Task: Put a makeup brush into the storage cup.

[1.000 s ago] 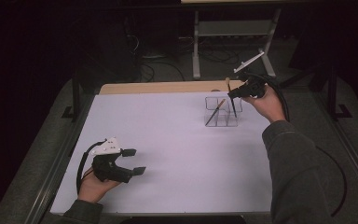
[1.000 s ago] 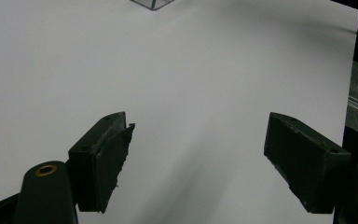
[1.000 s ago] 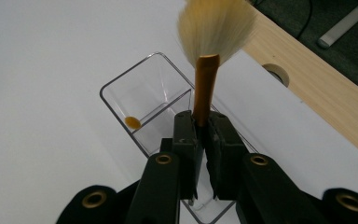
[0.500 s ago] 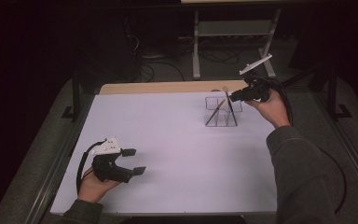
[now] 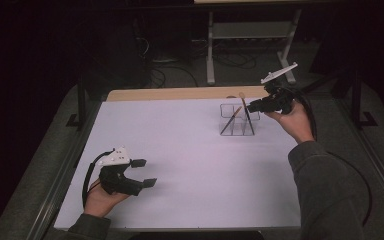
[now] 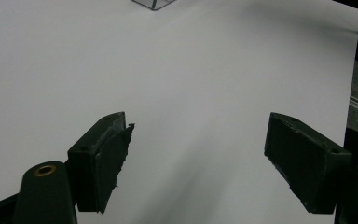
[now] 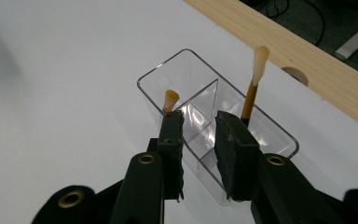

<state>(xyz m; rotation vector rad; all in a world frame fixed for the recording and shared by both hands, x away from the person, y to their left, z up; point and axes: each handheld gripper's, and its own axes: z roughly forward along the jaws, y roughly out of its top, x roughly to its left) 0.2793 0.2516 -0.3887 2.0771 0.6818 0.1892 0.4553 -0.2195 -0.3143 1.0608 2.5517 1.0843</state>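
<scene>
At upper right of the table (image 5: pixel 190 150), the right gripper (image 7: pixel 198 130), jaws narrowly parted and empty, hovers over a clear organizer (image 7: pixel 219 121) holding two brushes (image 7: pixel 254 84): light, slim, likely slippery; best pinched mid-handle. The left gripper (image 5: pixel 145 172) rests agape, lower left.

lab recording bay | dark surround | white-covered table (image 5: pixel 180 150) | floor cables (image 5: pixel 165 75) | metal stand (image 5: pixel 250 30)

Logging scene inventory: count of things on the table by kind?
Clear plastic divided organiser: 1
Brown-handled brushes standing in it: 2
Handheld black two-jaw grippers, left gripper and right gripper: 2
Total: 5
</scene>
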